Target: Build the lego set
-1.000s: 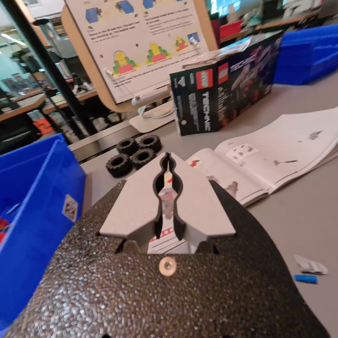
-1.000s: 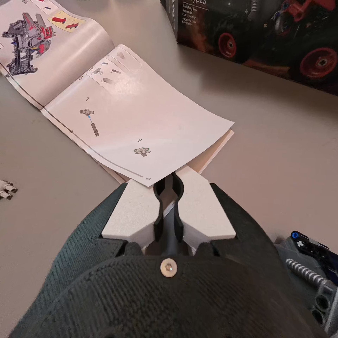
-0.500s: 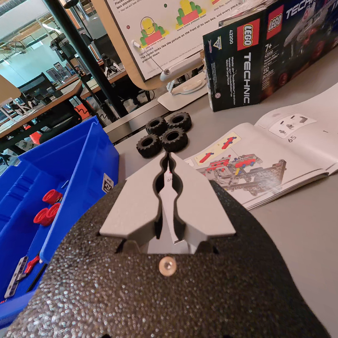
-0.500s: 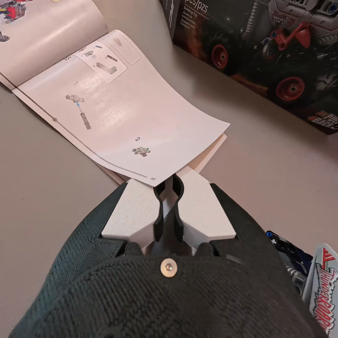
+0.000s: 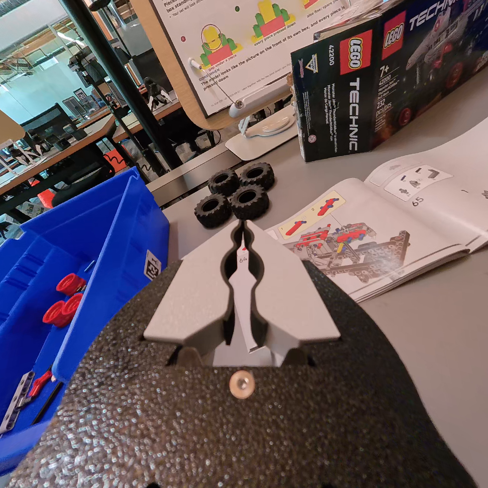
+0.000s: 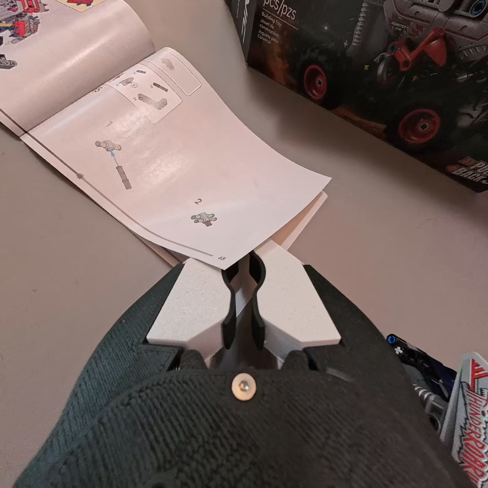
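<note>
The instruction booklet lies open on the grey table. My left gripper is shut, with its tips together over the near corner of the booklet's left page; I cannot tell if it touches the paper. In the right wrist view, my right gripper is closed to a narrow slit on the near corner of the right page, which curves up off the stack. A partly built model with a printed panel sits at the lower right.
Four black tyres sit beyond the booklet. A blue bin at the left holds red wheel hubs and small parts. The dark set box stands behind the booklet and also shows in the right wrist view. A sign board is on a stand. My right fingertips sit around 30 cm from my left ones.
The left gripper has swung so that the inside of the bin and the booklet's left page show. The right gripper has moved right with the page corner, and the model's panel has come into view.
</note>
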Tool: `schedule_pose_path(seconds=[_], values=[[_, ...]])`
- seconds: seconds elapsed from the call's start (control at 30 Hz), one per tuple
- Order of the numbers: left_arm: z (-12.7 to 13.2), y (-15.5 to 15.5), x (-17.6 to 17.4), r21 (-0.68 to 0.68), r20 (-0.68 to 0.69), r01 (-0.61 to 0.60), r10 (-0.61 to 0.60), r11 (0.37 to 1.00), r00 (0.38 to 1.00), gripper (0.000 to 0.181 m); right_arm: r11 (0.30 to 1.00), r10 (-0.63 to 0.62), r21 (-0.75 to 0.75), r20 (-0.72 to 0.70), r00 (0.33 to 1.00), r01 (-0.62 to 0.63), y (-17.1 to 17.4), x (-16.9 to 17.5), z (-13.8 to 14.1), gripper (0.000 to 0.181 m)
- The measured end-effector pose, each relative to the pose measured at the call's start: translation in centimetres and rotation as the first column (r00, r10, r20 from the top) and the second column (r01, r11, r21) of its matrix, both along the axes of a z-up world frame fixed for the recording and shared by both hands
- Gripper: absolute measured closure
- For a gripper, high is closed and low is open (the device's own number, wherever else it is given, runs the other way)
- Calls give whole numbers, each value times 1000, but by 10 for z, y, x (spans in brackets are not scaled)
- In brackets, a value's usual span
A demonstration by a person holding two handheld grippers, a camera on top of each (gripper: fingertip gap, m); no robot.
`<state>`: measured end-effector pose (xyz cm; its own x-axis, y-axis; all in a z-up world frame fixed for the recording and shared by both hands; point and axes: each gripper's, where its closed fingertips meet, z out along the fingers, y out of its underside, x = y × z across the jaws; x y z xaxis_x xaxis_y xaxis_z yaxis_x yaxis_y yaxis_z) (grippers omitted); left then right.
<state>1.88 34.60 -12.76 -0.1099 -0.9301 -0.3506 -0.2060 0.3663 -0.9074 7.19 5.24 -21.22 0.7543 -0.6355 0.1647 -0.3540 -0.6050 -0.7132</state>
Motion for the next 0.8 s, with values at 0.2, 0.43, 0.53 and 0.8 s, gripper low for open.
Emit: schedule_pose_path(seconds=[0.2, 0.43, 0.53, 0.8], values=[[0, -1, 0, -1, 0, 4, -4, 1000, 1000, 181, 1000, 0, 1, 1, 1000, 0, 0, 0, 0, 181], [0, -2, 0, -1, 0, 6, -6, 1000, 1000, 181, 1000, 6, -11, 9, 1000, -6, 0, 0, 0, 181], [0, -2, 0, -2, 0, 7, -7, 1000, 1000, 181, 1000, 10, -18, 14, 1000, -9, 0, 0, 0, 181], [-1, -2, 0, -3, -6, 10, -10, 1000, 1000, 181, 999, 20, -31, 27, 999, -19, 0, 0, 0, 181]])
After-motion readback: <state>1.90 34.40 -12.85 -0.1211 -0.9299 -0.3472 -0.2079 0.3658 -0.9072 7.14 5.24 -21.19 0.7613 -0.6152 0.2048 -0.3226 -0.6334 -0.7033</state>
